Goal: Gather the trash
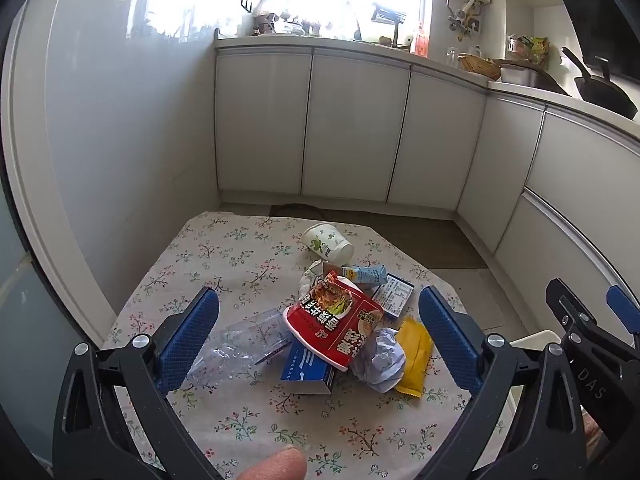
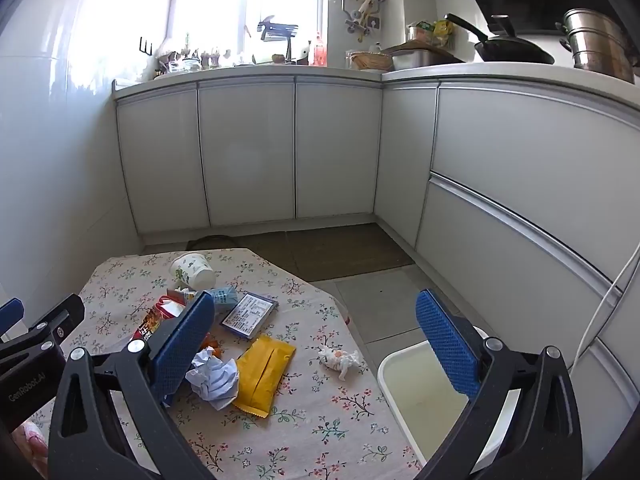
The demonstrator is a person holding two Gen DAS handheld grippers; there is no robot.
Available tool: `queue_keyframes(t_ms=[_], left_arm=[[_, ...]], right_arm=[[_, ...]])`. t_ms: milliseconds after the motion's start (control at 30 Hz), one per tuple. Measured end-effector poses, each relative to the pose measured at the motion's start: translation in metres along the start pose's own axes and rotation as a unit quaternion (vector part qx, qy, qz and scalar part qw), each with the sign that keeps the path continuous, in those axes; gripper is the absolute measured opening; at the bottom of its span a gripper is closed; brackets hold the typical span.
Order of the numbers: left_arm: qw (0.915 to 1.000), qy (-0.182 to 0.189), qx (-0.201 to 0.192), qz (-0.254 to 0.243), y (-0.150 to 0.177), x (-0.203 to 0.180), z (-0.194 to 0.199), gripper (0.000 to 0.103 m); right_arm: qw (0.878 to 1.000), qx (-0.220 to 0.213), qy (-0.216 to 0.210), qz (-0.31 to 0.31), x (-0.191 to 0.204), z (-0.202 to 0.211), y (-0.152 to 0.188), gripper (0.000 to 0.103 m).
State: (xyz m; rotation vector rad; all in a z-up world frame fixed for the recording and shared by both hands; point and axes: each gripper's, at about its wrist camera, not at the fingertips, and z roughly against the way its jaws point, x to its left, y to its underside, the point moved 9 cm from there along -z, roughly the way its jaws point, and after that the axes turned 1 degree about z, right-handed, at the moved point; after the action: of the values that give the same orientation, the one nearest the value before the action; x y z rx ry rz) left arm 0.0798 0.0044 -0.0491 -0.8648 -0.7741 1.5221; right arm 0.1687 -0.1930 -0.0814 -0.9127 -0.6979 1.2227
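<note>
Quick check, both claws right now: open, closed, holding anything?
Left claw: open, empty, above the trash pile on the table.
Right claw: open, empty, over the table edge by the white bin.

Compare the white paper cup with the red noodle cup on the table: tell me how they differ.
Colour: the paper cup is white with a green pattern; the noodle cup is red with a food picture.
Size: the paper cup looks smaller than the noodle cup.
Place: the paper cup lies apart near the far edge of the table; the noodle cup sits in the trash pile, resting on a blue box.
Both are tipped on their sides, untouched by either gripper.
</note>
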Motion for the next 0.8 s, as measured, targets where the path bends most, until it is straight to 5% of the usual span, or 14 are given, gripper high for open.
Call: queue_keyframes(t_ms=[800], left_arm=[[1.0,-0.001,0.008,0.003,0.0052,-0.0004,-0.0026,0.096]], right_arm=[[1.0,0.006,-0.003,0.002,0.0039,-0.0014,0.0025,0.098]])
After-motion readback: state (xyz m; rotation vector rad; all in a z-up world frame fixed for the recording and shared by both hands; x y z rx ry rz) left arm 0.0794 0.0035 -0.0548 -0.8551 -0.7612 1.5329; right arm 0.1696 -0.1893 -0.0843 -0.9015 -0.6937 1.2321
